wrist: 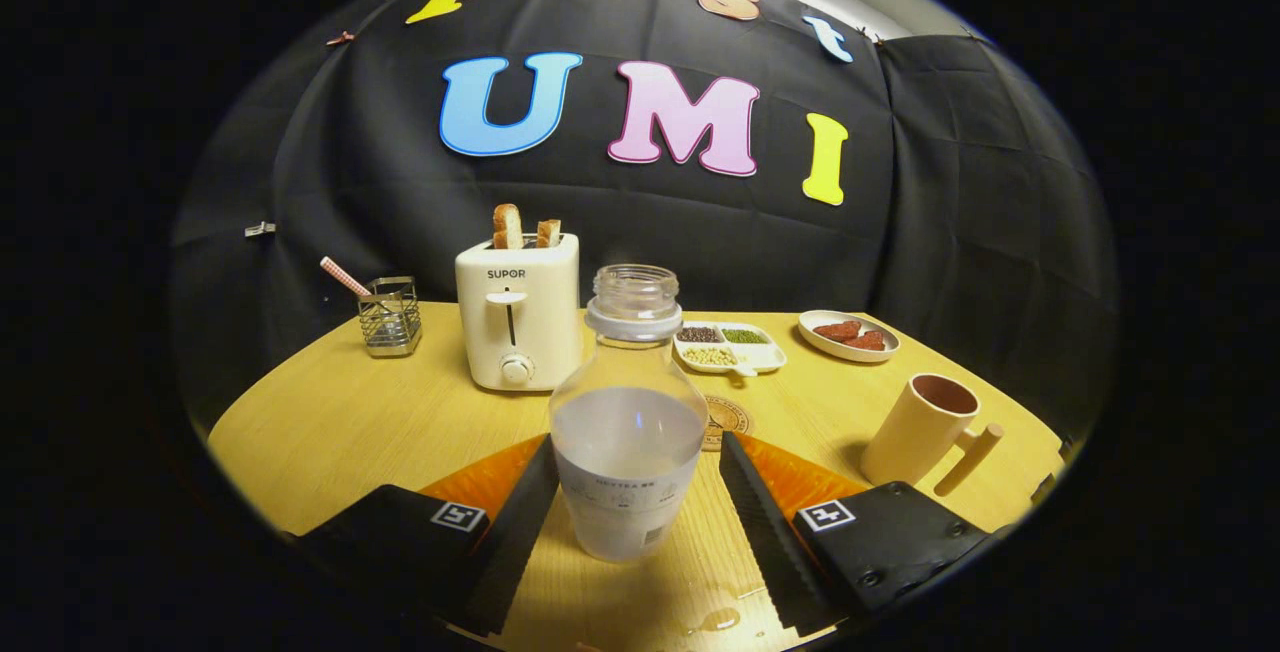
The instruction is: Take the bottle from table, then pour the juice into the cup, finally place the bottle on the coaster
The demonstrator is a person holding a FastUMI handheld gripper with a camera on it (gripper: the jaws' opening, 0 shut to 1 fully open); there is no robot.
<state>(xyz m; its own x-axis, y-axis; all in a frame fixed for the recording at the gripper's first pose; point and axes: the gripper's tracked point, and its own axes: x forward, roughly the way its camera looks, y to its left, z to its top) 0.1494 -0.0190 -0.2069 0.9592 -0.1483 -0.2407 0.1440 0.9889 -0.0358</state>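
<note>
A clear uncapped bottle, about half full of pale liquid, stands upright on the wooden table between my fingers. My gripper is open: the left finger nearly meets the bottle's side, while the right finger stands apart from it. A round coaster lies just behind the bottle, partly hidden by it. A beige cup with a wooden handle stands to the right, beyond the right finger.
A cream toaster holding two bread slices stands behind the bottle to the left. A wire holder sits further left. A divided dish of beans and a small plate lie at the back right. Drops of liquid wet the table near me.
</note>
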